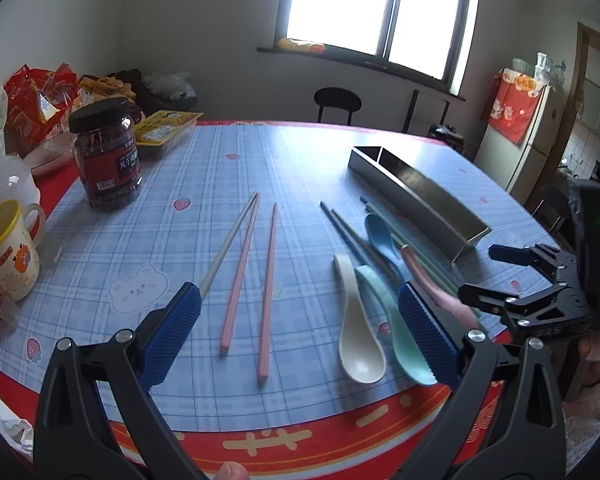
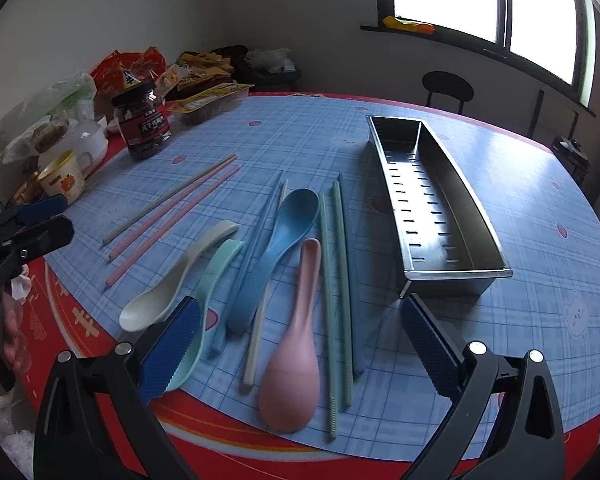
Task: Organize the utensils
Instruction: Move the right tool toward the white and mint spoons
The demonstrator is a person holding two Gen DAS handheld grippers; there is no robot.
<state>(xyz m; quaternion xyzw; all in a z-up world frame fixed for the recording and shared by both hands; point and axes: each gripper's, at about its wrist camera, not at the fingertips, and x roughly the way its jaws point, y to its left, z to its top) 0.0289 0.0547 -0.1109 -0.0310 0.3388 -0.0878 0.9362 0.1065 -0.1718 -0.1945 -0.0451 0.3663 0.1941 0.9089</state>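
Both tongs hover released over utensils spread on the desk.

The left tongs (image 1: pixel 300 336) hang spread wide above two pink chopsticks (image 1: pixel 252 280), with a white spoon (image 1: pixel 356 332) and a mint spoon (image 1: pixel 396 332) toward their right finger. The right tongs (image 2: pixel 300 348) gape over a pink spoon (image 2: pixel 296 344), a blue spoon (image 2: pixel 276 248) and green chopsticks (image 2: pixel 336 292); the metal tray (image 2: pixel 484 220) lies just ahead of their right finger, holding no utensils. A jar (image 1: pixel 106 154) stands far ahead-left of the left tongs on the desk (image 1: pixel 204 168).
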